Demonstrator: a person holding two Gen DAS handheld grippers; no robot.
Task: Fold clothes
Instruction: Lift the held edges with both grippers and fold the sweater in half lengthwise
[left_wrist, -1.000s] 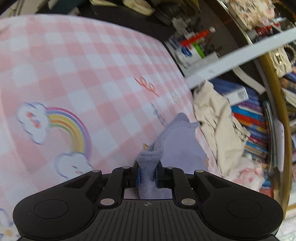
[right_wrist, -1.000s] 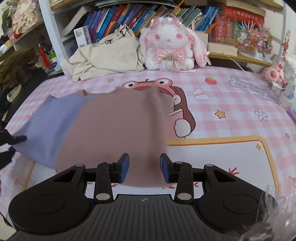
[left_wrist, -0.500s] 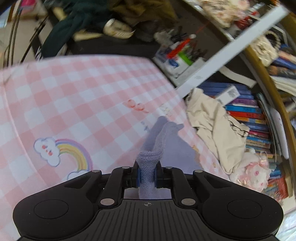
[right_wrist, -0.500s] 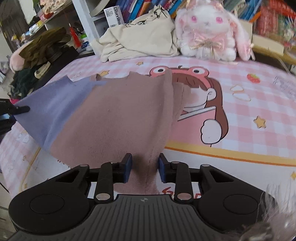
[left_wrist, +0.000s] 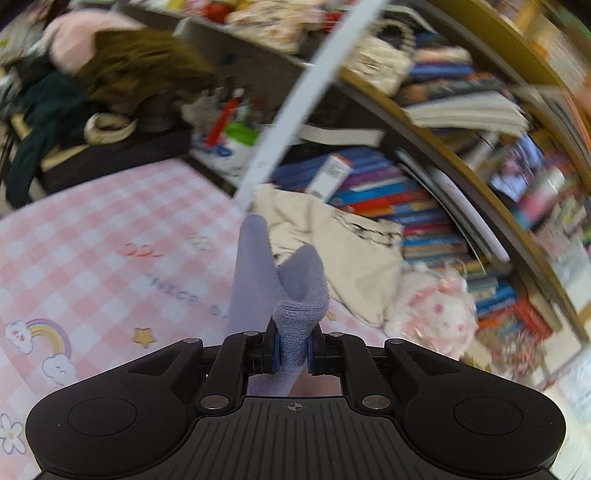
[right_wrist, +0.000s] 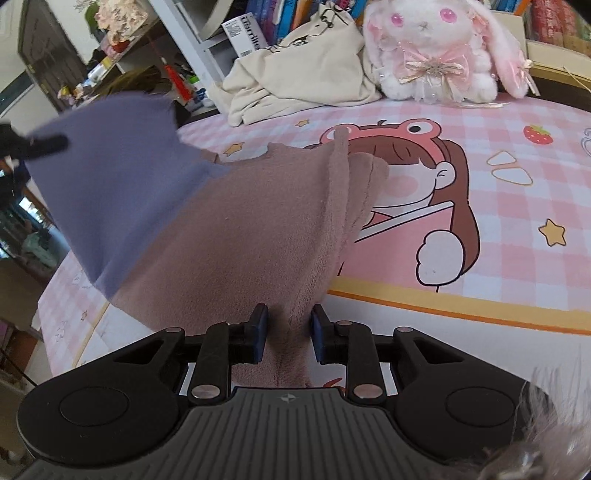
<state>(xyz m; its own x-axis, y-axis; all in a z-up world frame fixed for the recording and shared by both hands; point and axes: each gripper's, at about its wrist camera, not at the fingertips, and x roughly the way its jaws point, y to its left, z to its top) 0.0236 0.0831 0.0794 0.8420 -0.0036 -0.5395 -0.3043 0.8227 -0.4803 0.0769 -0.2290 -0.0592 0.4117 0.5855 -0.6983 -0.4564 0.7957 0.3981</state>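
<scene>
The two-tone garment (right_wrist: 229, 221) ahead of the right claw (right_wrist: 288, 334) is soft, matt, fleecy knit, mauve-brown nearest the claw and lavender at its far left. Both claws are matt black plastic with ribbed bodies, small shiny metal rivets and blue pads (right_wrist: 260, 332). Under the garment lies a smooth printed cloth bed cover (right_wrist: 498, 221); beyond it sits a fluffy plush rabbit (right_wrist: 436, 48).

Light: bright, even and diffuse in both views; soft daylight look.
Shadows: faint only, beneath the lifted garment (right_wrist: 229, 221).
Glare: none obvious.
Left wrist view: heavy motion smear across the bookshelf (left_wrist: 461, 155), worst at top and right; black gripper body sharp.
Right wrist view: crisp; plush rabbit (right_wrist: 439, 51) well defined.
Distortion: fisheye bowing at edges.
</scene>
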